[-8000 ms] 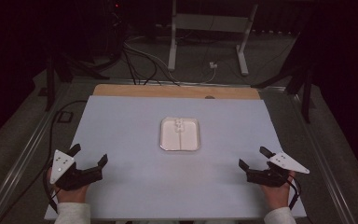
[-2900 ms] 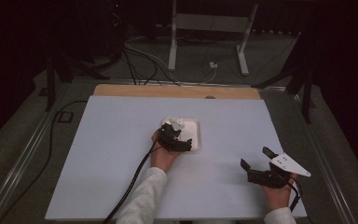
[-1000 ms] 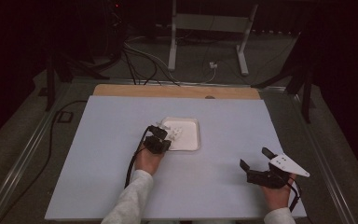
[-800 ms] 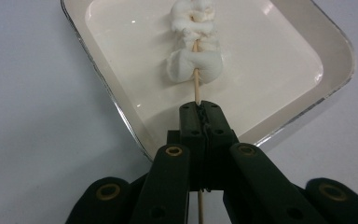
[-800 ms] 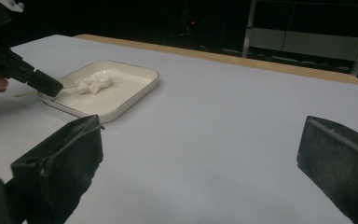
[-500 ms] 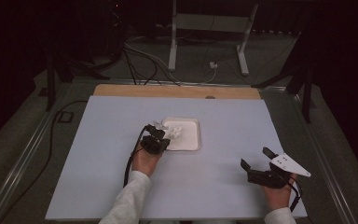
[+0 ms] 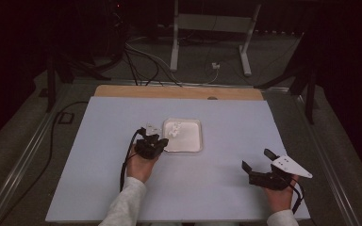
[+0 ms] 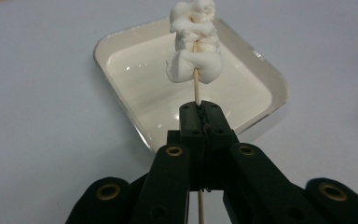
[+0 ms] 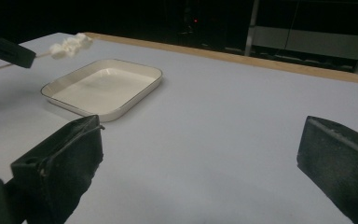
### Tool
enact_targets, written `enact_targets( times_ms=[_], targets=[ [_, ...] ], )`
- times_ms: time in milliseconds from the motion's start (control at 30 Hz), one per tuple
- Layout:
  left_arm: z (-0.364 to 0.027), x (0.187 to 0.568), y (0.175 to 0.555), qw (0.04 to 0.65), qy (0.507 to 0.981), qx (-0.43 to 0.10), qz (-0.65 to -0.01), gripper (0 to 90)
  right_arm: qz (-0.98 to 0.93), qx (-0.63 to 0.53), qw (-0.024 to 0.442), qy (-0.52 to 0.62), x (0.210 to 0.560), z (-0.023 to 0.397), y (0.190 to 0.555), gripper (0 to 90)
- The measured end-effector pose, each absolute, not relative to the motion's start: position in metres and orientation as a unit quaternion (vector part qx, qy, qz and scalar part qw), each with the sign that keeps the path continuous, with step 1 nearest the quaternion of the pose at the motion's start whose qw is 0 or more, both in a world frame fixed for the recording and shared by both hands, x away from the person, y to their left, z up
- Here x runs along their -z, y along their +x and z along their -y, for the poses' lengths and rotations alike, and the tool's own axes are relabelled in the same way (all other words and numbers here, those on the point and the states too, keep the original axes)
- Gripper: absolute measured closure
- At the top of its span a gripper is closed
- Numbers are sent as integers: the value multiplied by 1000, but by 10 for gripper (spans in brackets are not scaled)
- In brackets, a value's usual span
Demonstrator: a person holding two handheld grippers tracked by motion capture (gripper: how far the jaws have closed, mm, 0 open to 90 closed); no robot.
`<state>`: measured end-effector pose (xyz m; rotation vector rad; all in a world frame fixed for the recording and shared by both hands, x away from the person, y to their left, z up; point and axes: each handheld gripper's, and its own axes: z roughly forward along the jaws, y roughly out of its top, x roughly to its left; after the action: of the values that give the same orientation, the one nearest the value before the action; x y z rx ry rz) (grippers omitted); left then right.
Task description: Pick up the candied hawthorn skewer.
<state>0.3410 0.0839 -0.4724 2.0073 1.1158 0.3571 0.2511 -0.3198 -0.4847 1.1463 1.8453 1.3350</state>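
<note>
In the high view, left of centre, we see the left hand-held gripper clamped on a thin wooden skewer whose white lumps hang over the near-left edge of the white tray mid-tabletop. At lower right, the right hand-held gripper stands wide, holding nothing.

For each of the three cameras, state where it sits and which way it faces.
High view: above the person's side, facing forward and down on the table; both forearms, left gripper, right gripper.
Left gripper view: on that gripper, along shut jaws holding the skewer over the white tray.
Right gripper view: low, across the table, open jaws.
All three share the tray and the skewer.
</note>
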Motion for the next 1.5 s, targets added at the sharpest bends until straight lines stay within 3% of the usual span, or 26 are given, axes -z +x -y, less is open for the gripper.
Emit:
enact_targets(
  times_ms=[633, 1000, 1233, 1500],
  targets=[
    [-109, 458, 306, 455, 778, -171, -398, 900, -699, -528, 268, 401, 474, 312, 257, 4],
    [-121, 459, 300, 473, 769, -176, -392, 900, -707, -553, 234, 374, 446, 280, 285, 4],
    [-122, 459, 297, 475, 771, -180, -383, 900, -698, -570, 183, 394, 428, 266, 311, 4],
    [-122, 458, 295, 481, 770, -184, -377, 900, -698, -572, 166, 397, 416, 252, 330, 4]
  ],
)
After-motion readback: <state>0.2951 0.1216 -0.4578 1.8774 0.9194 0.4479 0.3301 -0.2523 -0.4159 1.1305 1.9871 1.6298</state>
